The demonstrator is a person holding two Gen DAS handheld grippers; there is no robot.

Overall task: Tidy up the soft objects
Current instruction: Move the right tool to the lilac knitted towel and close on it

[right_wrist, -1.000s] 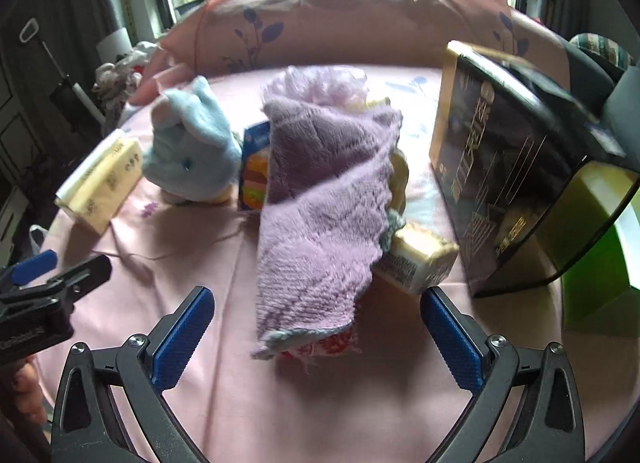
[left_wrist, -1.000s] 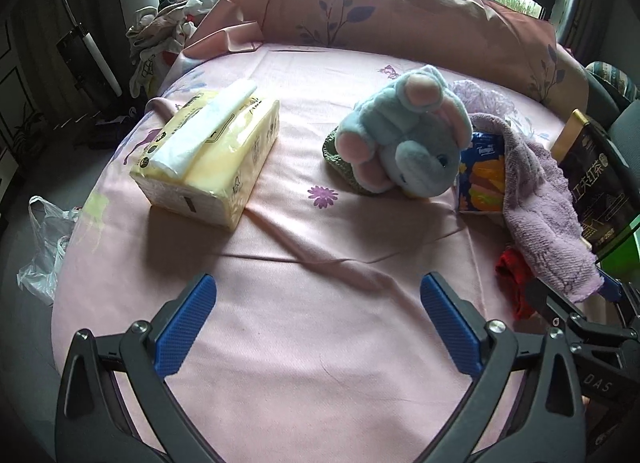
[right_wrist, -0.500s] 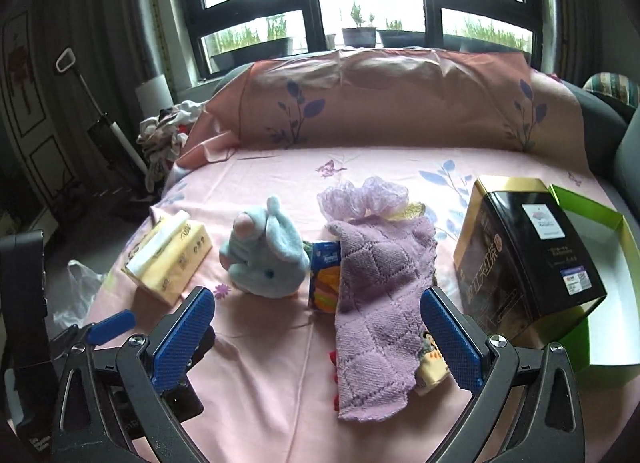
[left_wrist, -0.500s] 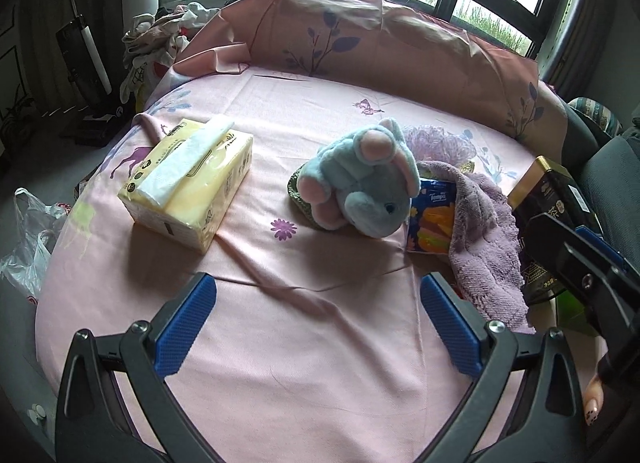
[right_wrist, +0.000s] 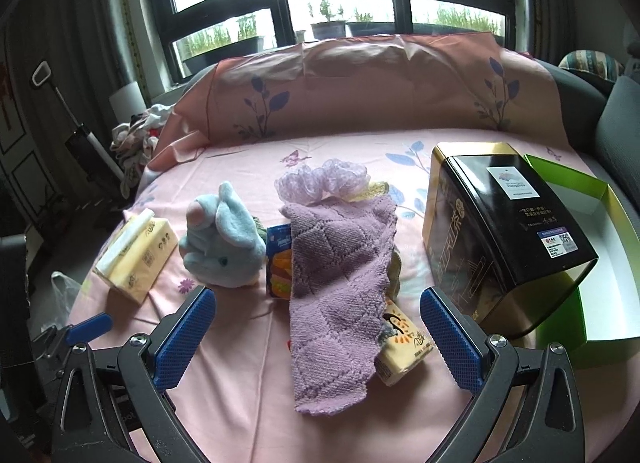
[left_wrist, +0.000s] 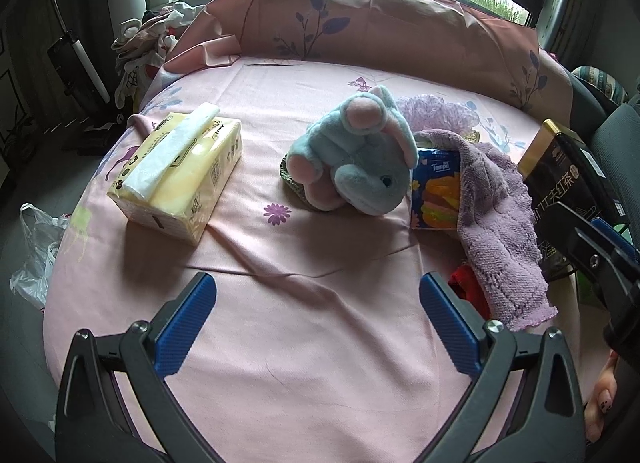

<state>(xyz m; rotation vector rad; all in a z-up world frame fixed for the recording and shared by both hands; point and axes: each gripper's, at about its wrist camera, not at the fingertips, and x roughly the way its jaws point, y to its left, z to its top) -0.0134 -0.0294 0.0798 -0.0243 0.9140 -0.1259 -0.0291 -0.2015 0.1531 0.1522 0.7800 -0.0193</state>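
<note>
**Both claws released above the bed**

Left wrist view: the left gripper [left_wrist: 318,325] is hovering spread wide, grasping nothing; the plush toy [left_wrist: 356,157] is lying mid-bed [left_wrist: 280,343].

Right wrist view: the right gripper [right_wrist: 318,337] is gaping empty over the purple towel [right_wrist: 340,287], near the black tin [right_wrist: 500,231].

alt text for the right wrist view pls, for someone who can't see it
An open right gripper hovers empty over a pink bedsheet, facing a draped purple towel. Left of it lie a blue plush toy and a yellow tissue pack; right, a black tea tin.
</note>
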